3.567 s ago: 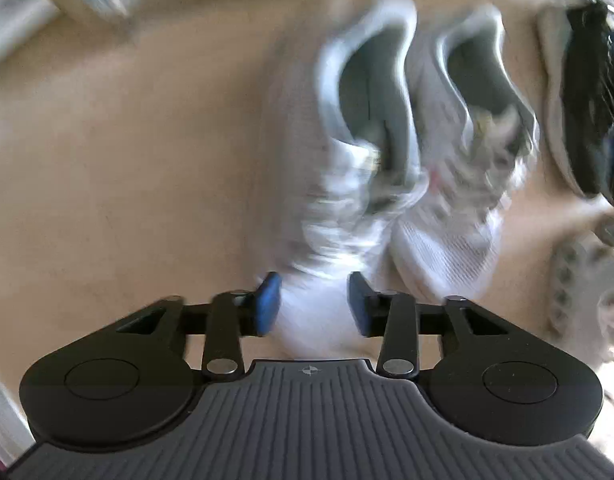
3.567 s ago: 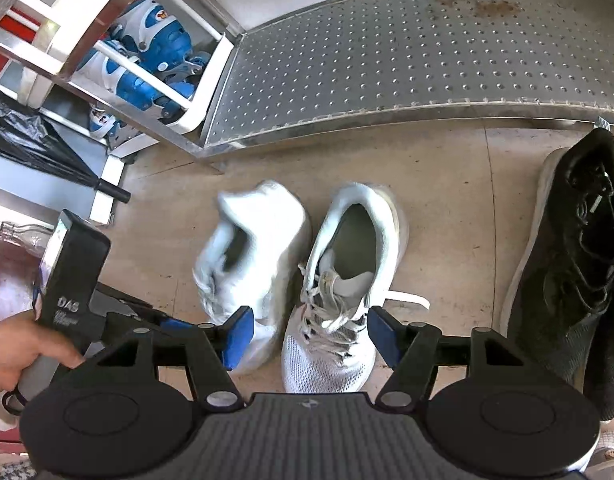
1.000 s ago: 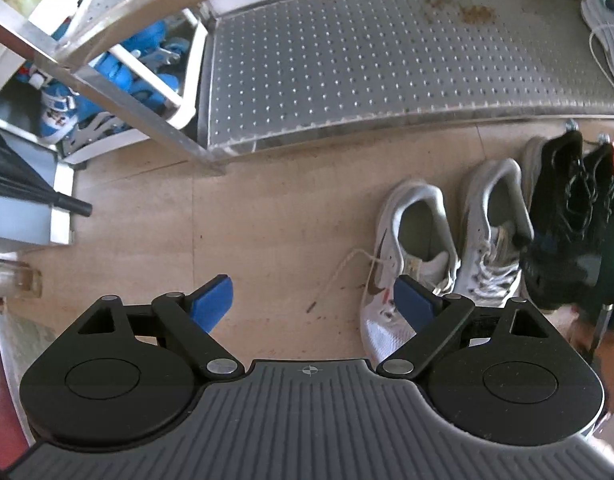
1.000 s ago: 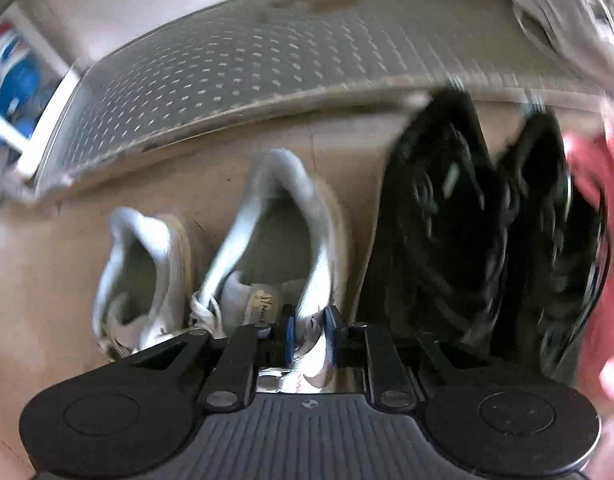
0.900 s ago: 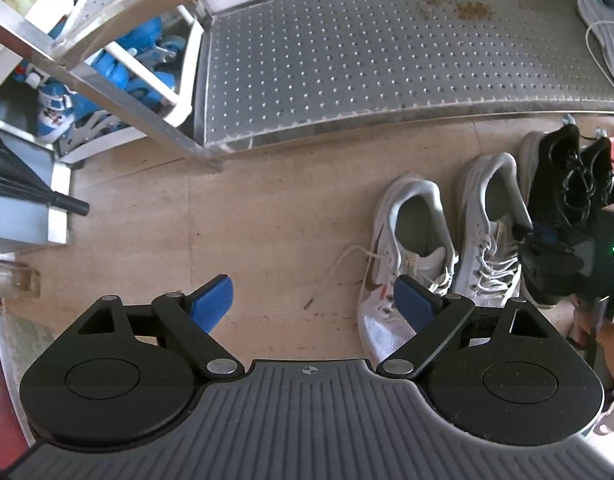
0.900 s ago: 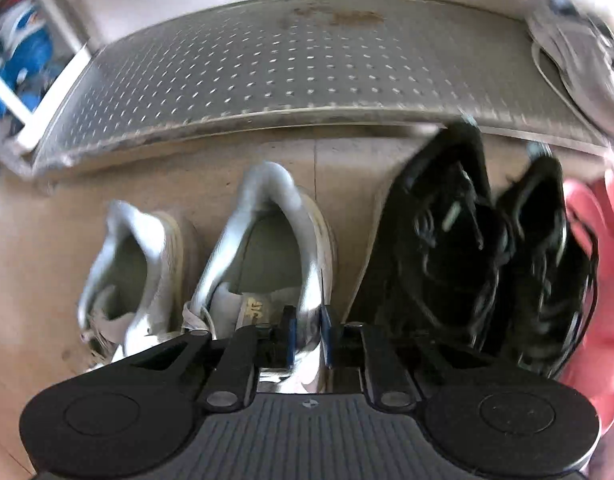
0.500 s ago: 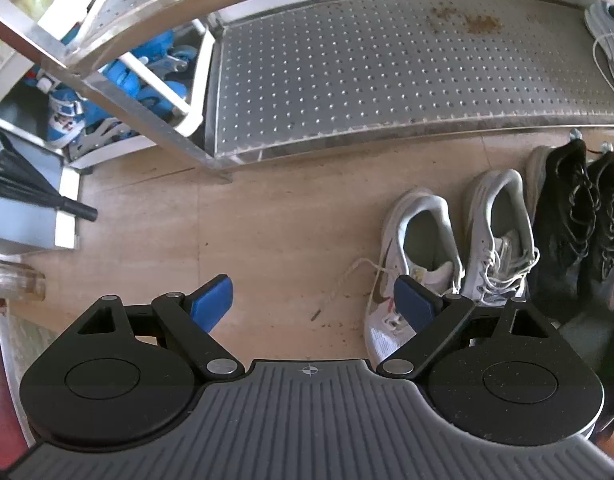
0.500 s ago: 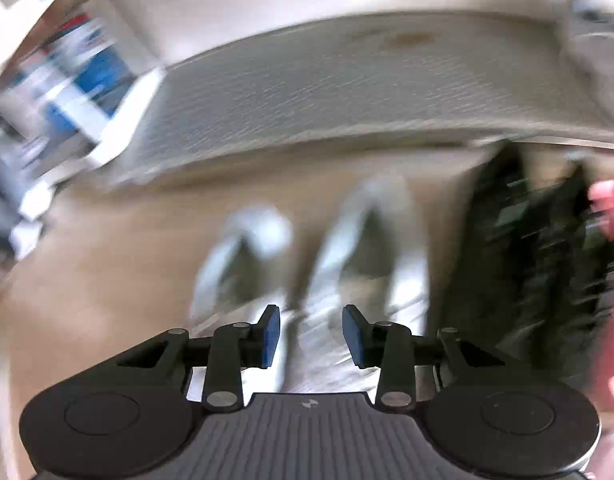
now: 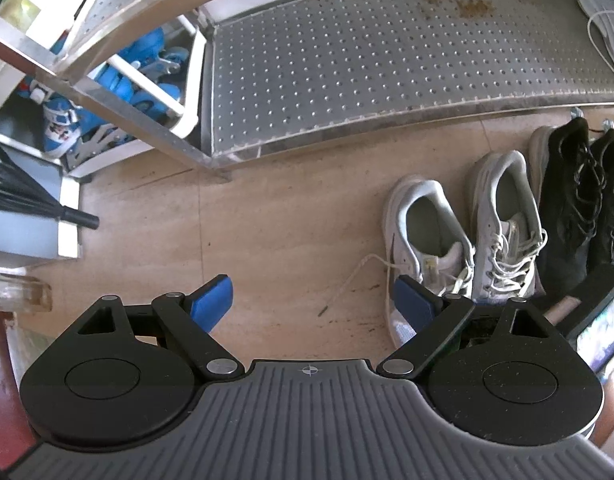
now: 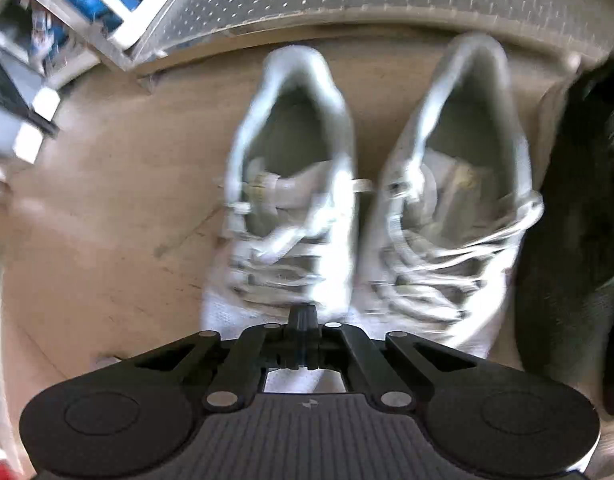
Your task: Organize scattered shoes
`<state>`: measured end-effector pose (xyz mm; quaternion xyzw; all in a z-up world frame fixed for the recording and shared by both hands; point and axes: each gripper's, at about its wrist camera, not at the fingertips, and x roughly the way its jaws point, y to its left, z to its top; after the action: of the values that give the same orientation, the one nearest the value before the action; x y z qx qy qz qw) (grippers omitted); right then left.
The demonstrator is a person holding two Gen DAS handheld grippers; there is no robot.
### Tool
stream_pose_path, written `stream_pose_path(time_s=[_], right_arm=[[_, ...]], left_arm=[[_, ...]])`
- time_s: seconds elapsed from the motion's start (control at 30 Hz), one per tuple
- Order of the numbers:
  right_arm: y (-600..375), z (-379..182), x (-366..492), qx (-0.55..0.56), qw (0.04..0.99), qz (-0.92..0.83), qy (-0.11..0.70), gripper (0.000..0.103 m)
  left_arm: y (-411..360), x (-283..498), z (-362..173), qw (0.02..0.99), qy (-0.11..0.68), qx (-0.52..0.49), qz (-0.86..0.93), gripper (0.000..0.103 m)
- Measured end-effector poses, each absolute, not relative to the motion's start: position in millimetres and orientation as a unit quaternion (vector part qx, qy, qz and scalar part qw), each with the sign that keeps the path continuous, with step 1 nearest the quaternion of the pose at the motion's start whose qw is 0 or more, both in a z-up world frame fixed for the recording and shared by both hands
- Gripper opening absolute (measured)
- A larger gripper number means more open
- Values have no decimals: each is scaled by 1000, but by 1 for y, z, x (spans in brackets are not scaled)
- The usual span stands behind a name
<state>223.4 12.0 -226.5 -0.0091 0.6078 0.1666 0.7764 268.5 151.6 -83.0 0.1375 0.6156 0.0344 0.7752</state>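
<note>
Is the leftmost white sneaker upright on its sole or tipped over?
Upright. The white sneaker rests on its sole beside its mate, its opening facing up and its heel toward the metal rack.

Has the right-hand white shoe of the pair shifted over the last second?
Yes. The right white shoe now sits slightly left, clear of the black shoe.

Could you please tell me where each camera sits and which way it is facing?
Left wrist: on the left gripper, open, facing down at the floor and metal shelf; no hand shows.
Right wrist: on the right gripper, shut, low over the white sneakers; no hand shows.
Shared: the white sneakers, the black shoes beside them, the shelf.
</note>
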Motion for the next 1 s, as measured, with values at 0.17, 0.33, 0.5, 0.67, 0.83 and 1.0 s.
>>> stream_pose_path(time_s=[0.17,0.33,0.5,0.67,0.83,1.0], right_arm=[[-34,-202,210,59,767,164,617,30],[-82,-166,181,64,777,134,612,30],[-110,-144,162,67,792,123,594,24],[-108,-143,170,76,800,133,580,30],[-76,-152,196,56,813,157,558,31],[-43,-185,228,38,817,149,556,31]], left_arm=[[140,265,-54,796,592,126,24,91],[116,247,-12,822,556,121,-19,91],[99,213,27,845,524,109,-13,91],[109,197,42,856,516,38,10,92],[123,214,15,832,555,21,2,91],[117,240,-5,819,567,91,-14,91]])
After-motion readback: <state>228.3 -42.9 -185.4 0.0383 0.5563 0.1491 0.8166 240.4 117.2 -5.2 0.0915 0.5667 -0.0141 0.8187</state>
